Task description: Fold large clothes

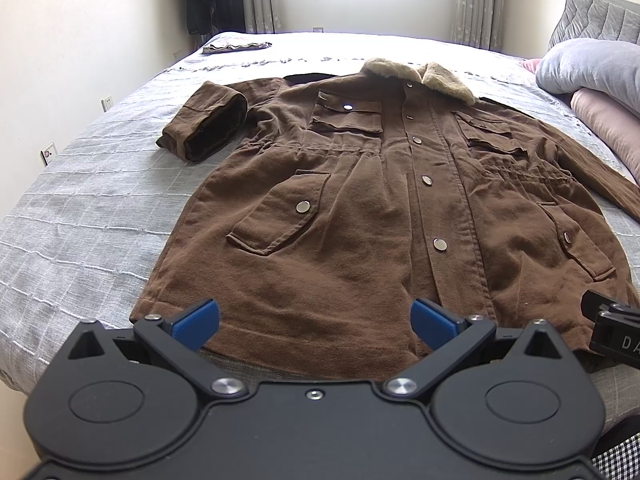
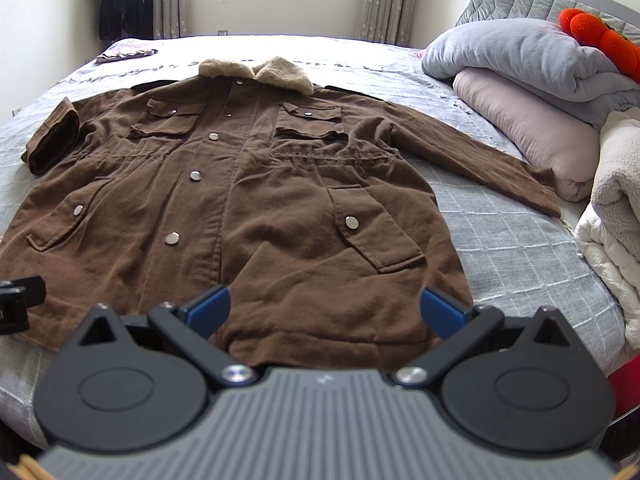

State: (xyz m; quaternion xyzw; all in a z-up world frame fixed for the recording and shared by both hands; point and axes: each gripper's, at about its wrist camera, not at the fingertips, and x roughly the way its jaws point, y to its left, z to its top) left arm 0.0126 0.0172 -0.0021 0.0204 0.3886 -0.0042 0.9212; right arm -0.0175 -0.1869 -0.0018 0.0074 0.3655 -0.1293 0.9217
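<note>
A large brown coat (image 1: 360, 200) with a beige fleece collar (image 1: 424, 74) lies flat, front up and buttoned, on the grey bed (image 1: 80, 208). Its left sleeve (image 1: 208, 124) is folded back on itself; its right sleeve (image 2: 472, 156) stretches out toward the pillows. My left gripper (image 1: 314, 320) is open and empty, just above the coat's hem on the left half. My right gripper (image 2: 324, 310) is open and empty, above the hem (image 2: 320, 344) on the right half of the coat (image 2: 248, 200). The right gripper also shows at the left wrist view's right edge (image 1: 612, 328).
A grey duvet (image 2: 520, 52) on a pink pillow (image 2: 532, 128) lies at the right, with white bedding (image 2: 612, 216) nearer. A small folded cloth (image 1: 236, 46) lies at the far edge. Dark clothes (image 2: 120, 0) hang by the window curtain.
</note>
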